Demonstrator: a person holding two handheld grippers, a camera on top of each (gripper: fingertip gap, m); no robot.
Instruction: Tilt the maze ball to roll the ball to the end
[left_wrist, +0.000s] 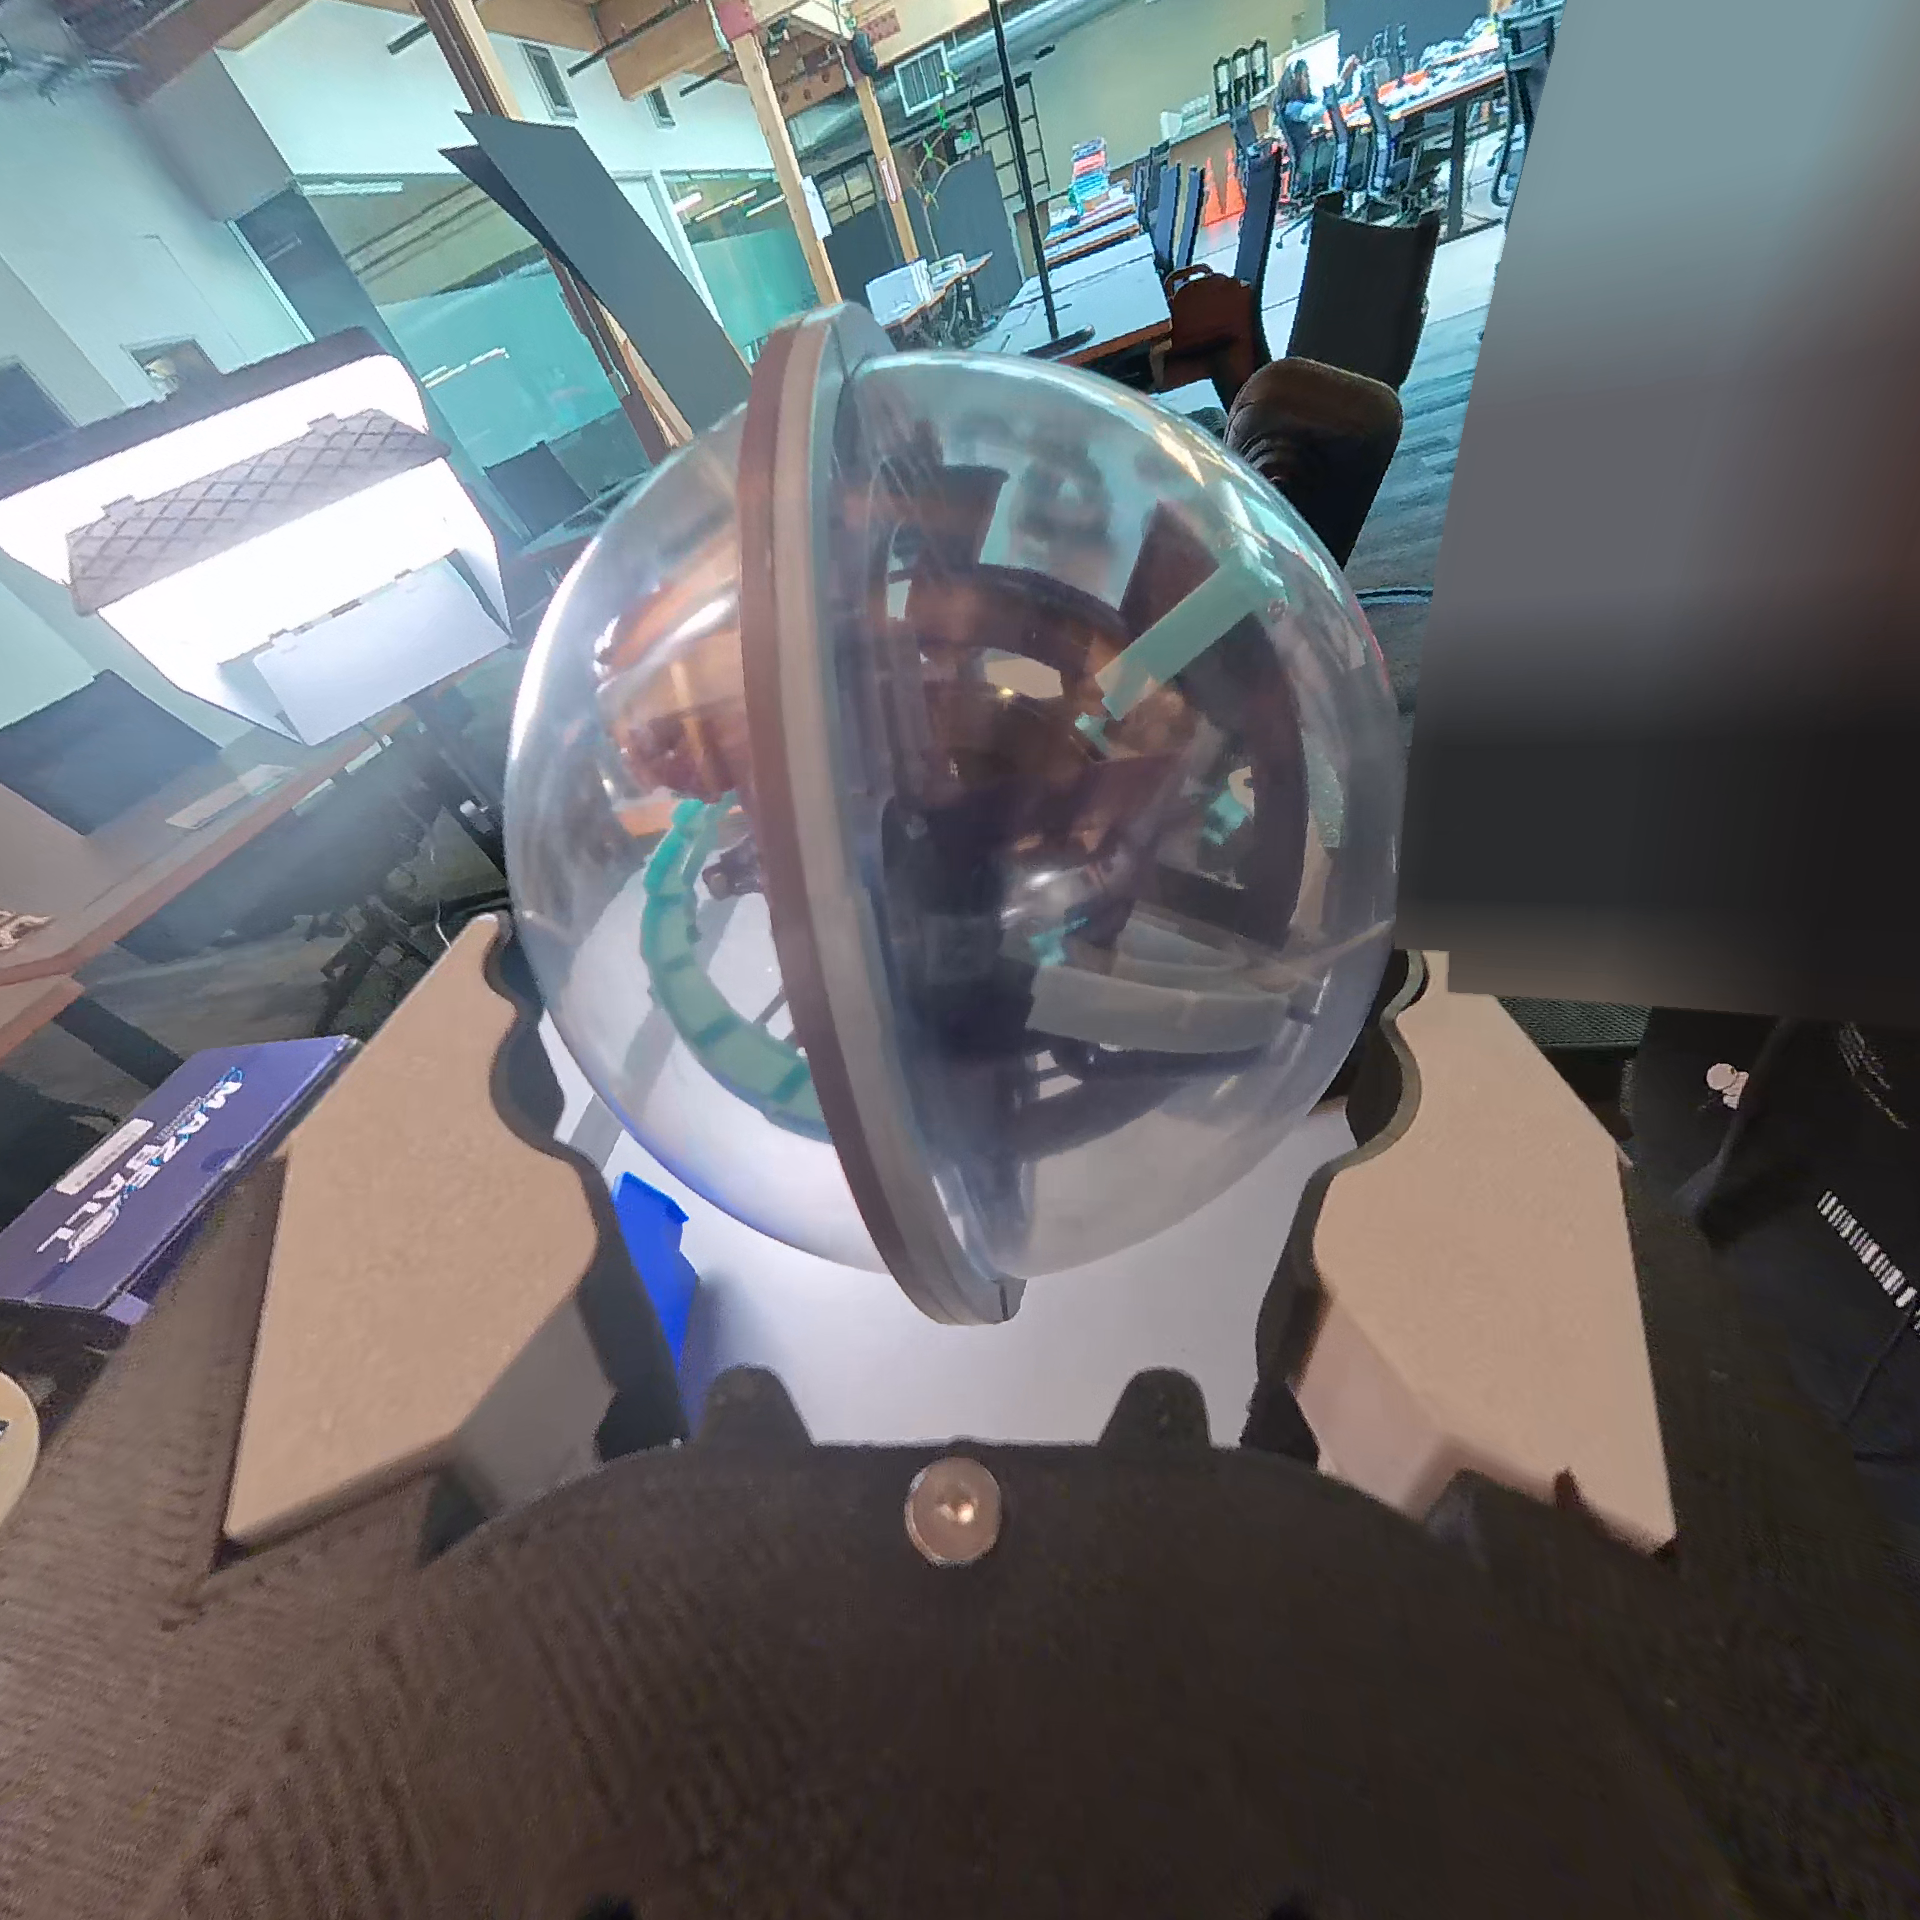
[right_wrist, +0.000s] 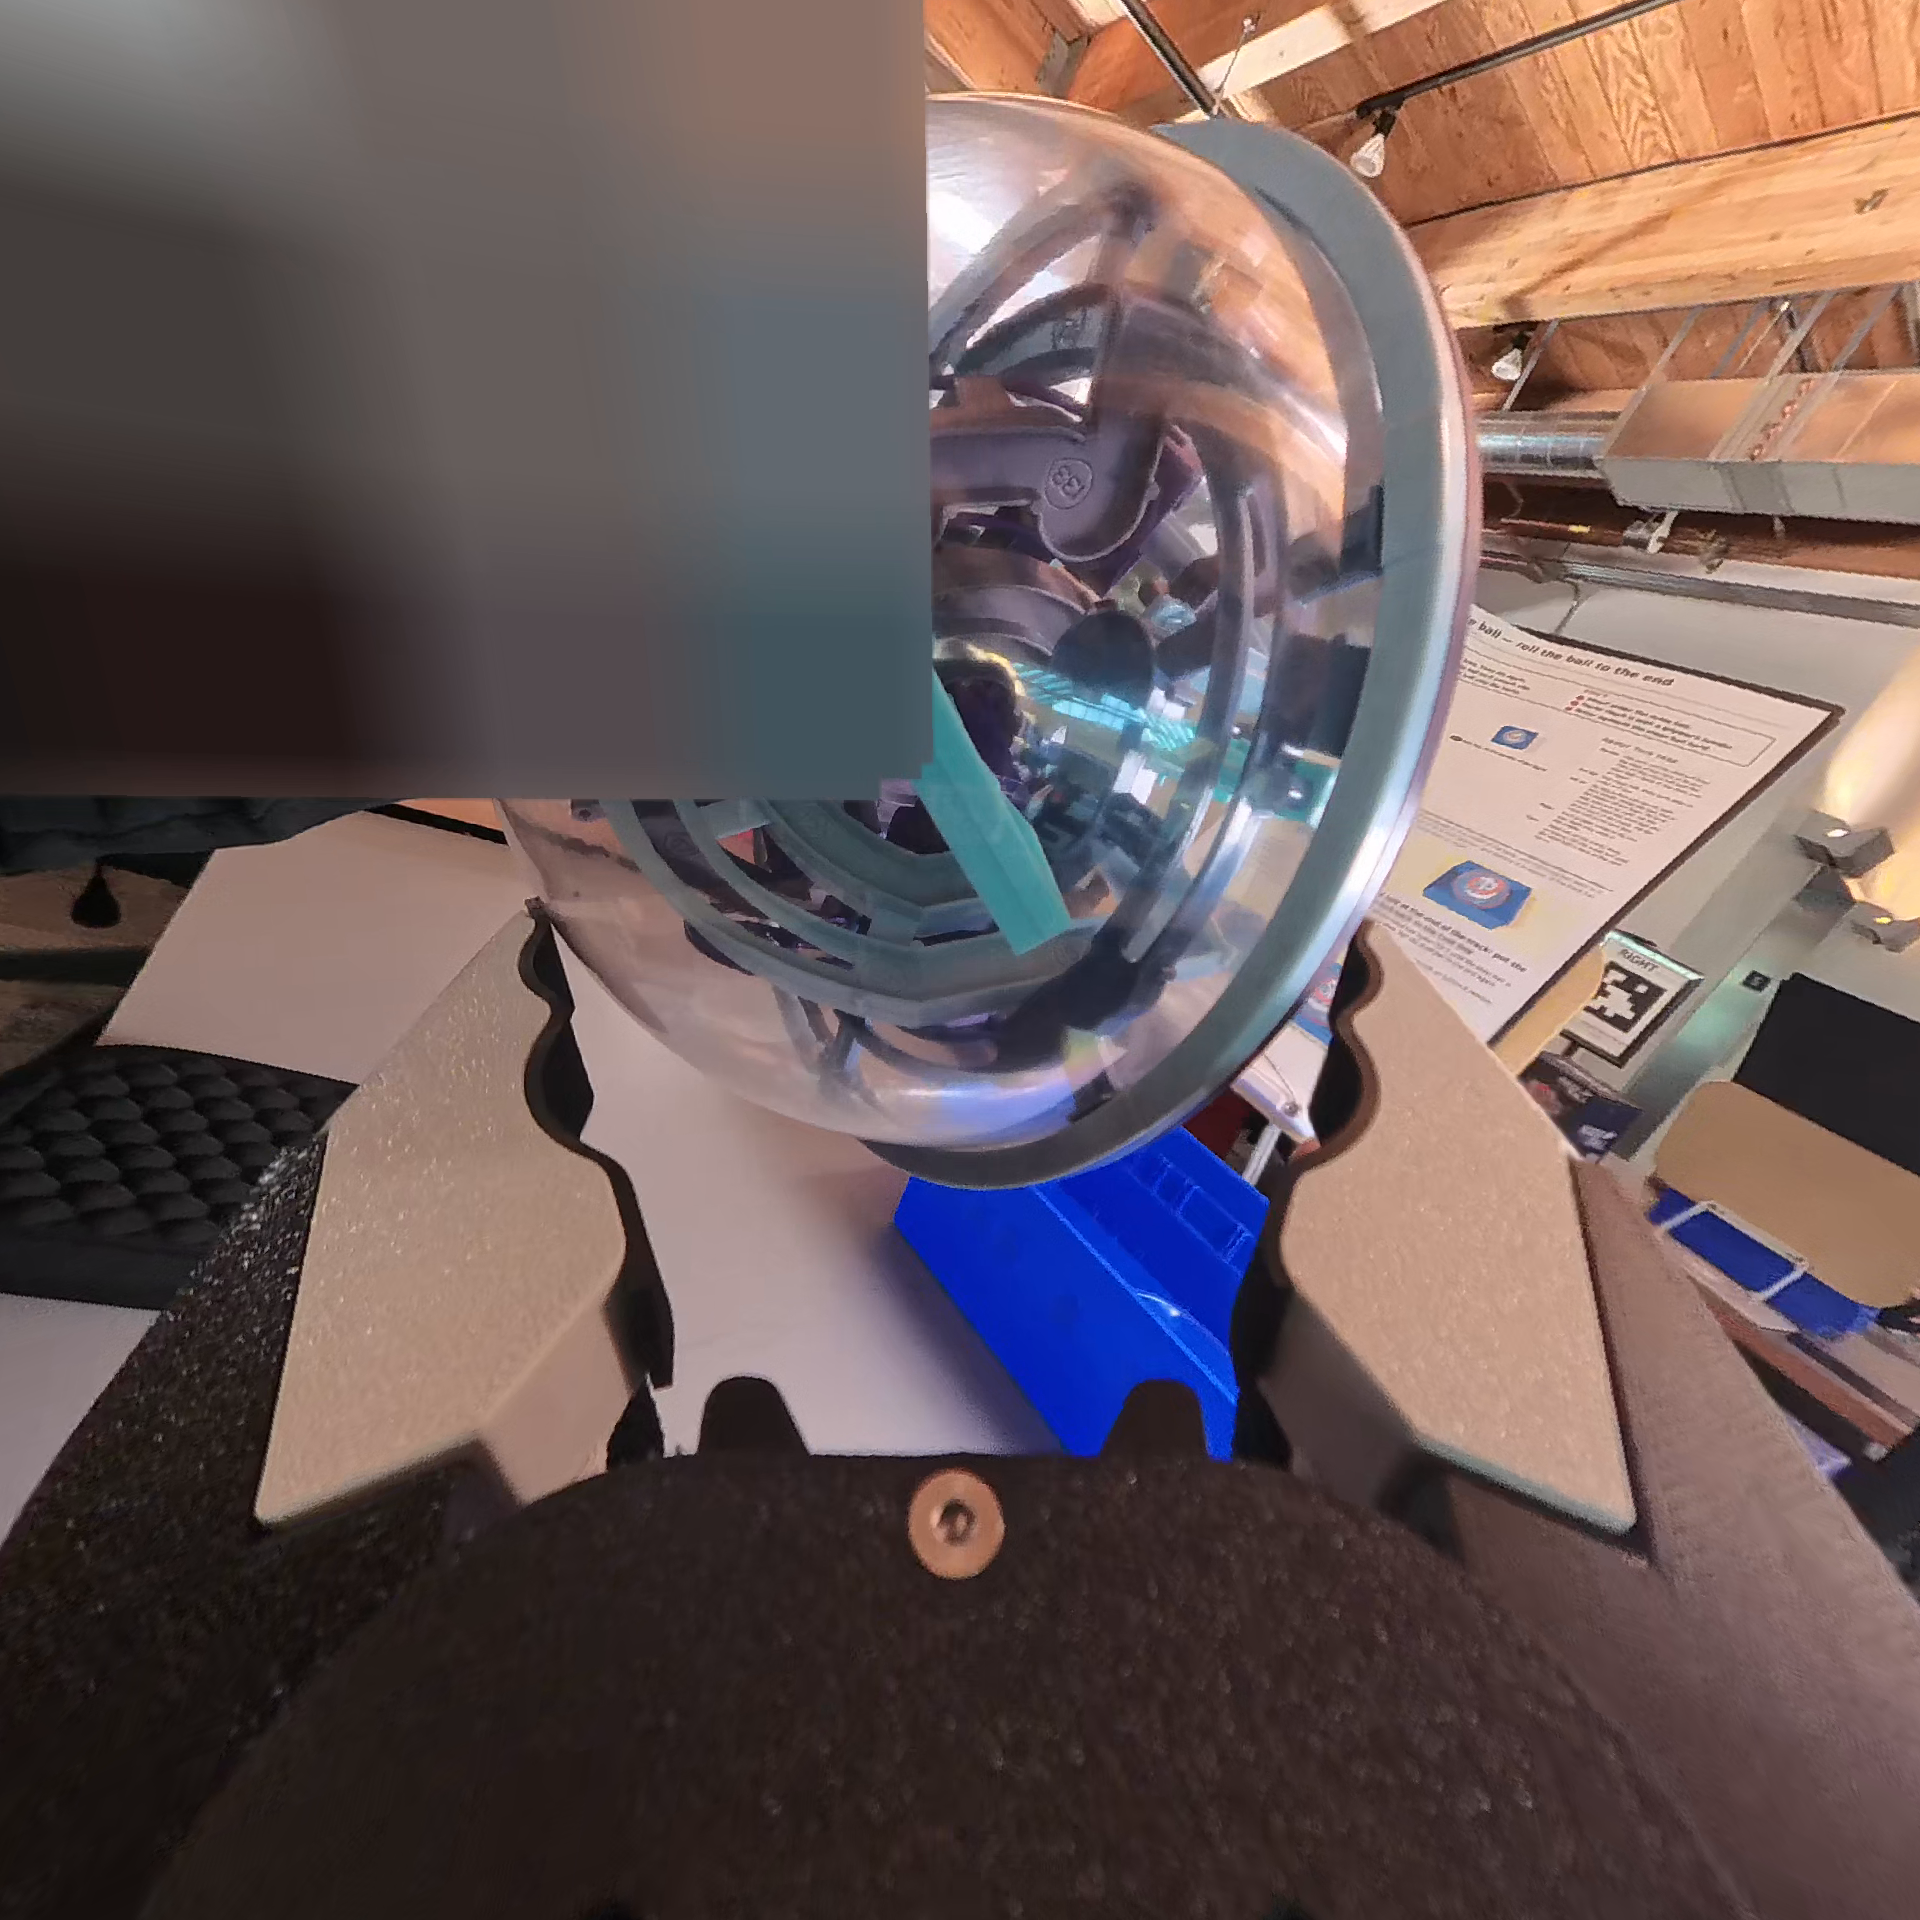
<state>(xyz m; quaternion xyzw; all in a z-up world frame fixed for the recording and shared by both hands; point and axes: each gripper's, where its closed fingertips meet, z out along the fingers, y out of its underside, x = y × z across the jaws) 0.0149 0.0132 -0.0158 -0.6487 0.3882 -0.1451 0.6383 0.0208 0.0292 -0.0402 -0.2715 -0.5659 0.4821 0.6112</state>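
While both my grippers, left (left_wrist: 951, 935) and right (right_wrist: 940, 956), clamp maze ball (left_wrist: 935, 810), lettered purple box (left_wrist: 156, 1164) lies left; printed instruction board (right_wrist: 1621, 821), blue bin (right_wrist: 1091, 1299) beyond.

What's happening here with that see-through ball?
A person is holding a clear maze ball up off the white table between two hand-held grippers, the left gripper and the right gripper. Each has its fingers spread wide around the ball's sides. The ball's middle rim is tilted. A blue stand sits underneath.
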